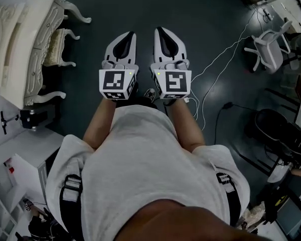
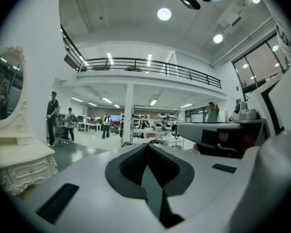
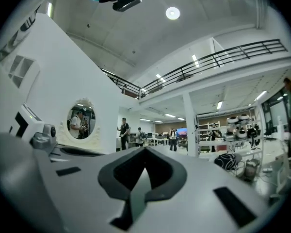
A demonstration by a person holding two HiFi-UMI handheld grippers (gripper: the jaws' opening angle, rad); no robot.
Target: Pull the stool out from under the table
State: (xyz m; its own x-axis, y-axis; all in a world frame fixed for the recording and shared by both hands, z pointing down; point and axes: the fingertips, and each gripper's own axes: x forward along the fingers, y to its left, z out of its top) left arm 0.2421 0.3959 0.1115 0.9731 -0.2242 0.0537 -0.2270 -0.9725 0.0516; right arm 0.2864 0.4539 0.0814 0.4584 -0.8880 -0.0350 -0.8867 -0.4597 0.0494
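Left gripper (image 1: pixel 128 36), right gripper (image 1: pixel 160 33): jaws together, empty. Stool (image 1: pixel 54 48), ten o'clock under counter (image 1: pixel 27 49), looks rigid, light; I'd clamp its leg.

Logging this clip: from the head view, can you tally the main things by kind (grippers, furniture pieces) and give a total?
grippers: 2, the left gripper and the right gripper, both shut and empty
dressing table: 1
stool: 1, partly under the dressing table
white chair: 1
Total: 5
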